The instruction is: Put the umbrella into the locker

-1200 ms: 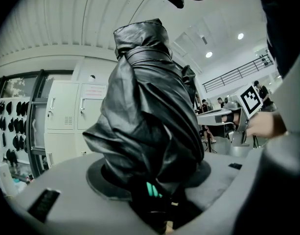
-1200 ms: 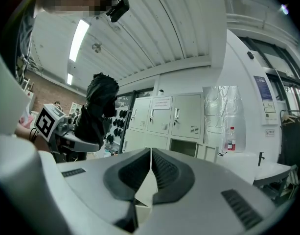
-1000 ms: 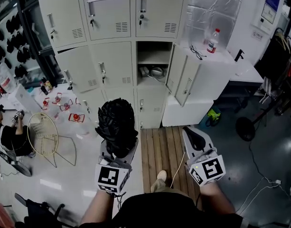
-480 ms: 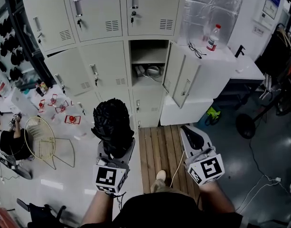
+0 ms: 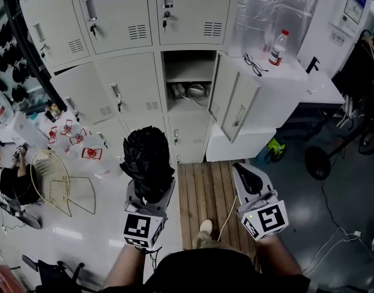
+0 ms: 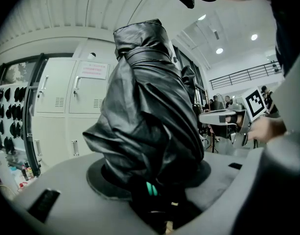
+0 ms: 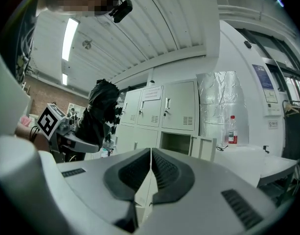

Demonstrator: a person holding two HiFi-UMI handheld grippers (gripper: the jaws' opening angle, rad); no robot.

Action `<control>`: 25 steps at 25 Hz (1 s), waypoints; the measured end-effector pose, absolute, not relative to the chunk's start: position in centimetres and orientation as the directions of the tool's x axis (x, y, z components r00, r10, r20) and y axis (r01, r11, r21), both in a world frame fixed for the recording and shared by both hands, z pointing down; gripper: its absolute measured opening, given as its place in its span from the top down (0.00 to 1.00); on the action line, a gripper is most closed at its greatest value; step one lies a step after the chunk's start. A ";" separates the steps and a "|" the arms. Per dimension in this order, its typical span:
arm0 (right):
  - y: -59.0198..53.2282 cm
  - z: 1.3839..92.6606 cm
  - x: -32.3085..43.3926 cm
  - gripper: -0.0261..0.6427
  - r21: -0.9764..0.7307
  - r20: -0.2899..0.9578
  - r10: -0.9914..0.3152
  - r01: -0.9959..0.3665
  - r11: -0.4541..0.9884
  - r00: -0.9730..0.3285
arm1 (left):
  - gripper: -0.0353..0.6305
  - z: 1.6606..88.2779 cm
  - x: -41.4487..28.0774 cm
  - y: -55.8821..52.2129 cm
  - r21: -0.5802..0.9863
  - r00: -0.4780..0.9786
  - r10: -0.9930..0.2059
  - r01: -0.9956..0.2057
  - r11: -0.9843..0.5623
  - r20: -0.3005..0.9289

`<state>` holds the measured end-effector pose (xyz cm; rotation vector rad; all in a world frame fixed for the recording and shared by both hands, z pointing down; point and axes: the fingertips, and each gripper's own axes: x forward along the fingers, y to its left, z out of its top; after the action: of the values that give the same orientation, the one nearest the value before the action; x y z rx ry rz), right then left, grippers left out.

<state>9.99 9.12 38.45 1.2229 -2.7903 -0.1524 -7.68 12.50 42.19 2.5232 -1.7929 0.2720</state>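
**Umbrella** (image 5: 148,162): black, folded, canopy loose and bunched. It is held upright at its lower end by the left gripper (image 5: 150,195), whose jaws are clamped on the bundle. It is carried in the air, well apart from the locker.

**Right gripper** (image 7: 150,166): empty, jaws pressed together, carried beside the left.

**Locker** (image 5: 188,71): one compartment is found open in the bank of doors ahead, with its door (image 5: 232,102) swung out to the right. The compartment is divided by a shelf (image 5: 188,82). The upper space is seen bare, and the lower space is taken up by clutter (image 5: 191,91) that cannot be identified.

**Stage, as judged:** approach; insertion not yet begun.

**Hazards, as judged:**
- The slack canopy could be caught on the door edge or shelf lip, the bundle being wider than its gripped end.
- The bundle could be slid out of the jaws, since mostly slippery fabric is pinched.
- The clutter could be knocked out if the lower space is chosen.
- The door could be struck and swung partly closed by the idle gripper.
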 end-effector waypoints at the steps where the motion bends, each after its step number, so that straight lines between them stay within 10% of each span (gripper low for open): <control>1: 8.8 38.6 10.1 0.92 0.129 0.044 -0.736 -0.727 0.675 -0.676 | 0.57 42.4 -7.6 12.2 -0.064 0.320 -0.932 -0.940 -0.334 0.169; 25: -0.8 38.3 11.9 0.92 0.111 0.018 -0.683 -0.677 0.727 -0.730 | 0.57 42.1 -5.3 2.6 -0.054 0.260 -0.949 -0.960 -0.273 0.176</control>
<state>11.93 -0.78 38.27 1.1293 -2.8655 -0.1499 -5.31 2.64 42.09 2.4420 -1.8539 0.2677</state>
